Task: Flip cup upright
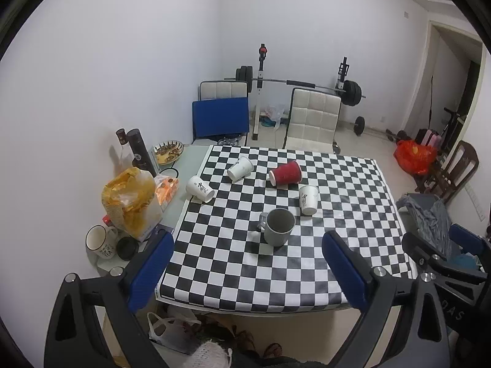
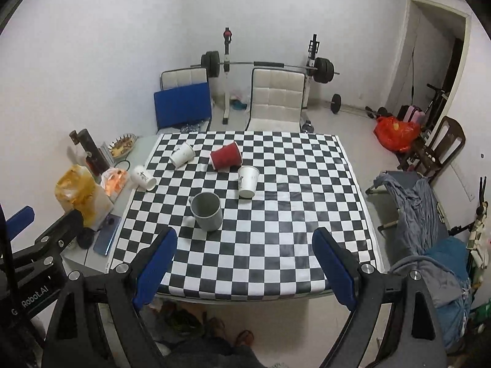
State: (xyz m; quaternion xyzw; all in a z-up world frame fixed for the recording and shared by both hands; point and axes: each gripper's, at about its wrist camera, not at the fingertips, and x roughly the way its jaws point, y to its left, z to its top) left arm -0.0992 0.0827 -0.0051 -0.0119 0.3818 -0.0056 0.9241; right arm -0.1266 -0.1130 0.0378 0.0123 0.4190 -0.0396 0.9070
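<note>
On the checkered tablecloth (image 1: 337, 202) a grey mug (image 1: 277, 226) (image 2: 207, 211) stands upright. A red paper cup (image 1: 286, 173) (image 2: 226, 156) lies on its side behind it. A white paper cup (image 1: 308, 199) (image 2: 248, 181) stands upside down to the mug's right. Two more white paper cups lie on their sides: one at the back (image 1: 240, 168) (image 2: 182, 154), one at the cloth's left edge (image 1: 200, 188) (image 2: 143, 177). My left gripper (image 1: 248, 266) and right gripper (image 2: 245, 263) are both open and empty, held above the near table edge.
Left of the cloth stand a yellow bag (image 1: 130, 202), an orange packet (image 1: 165, 188), dark bottles (image 1: 139, 150), a snack bowl (image 1: 168, 151), a white mug (image 1: 99, 241) and a phone (image 2: 106, 236). Chairs (image 1: 313, 119) and a barbell rack (image 1: 291, 82) stand behind the table.
</note>
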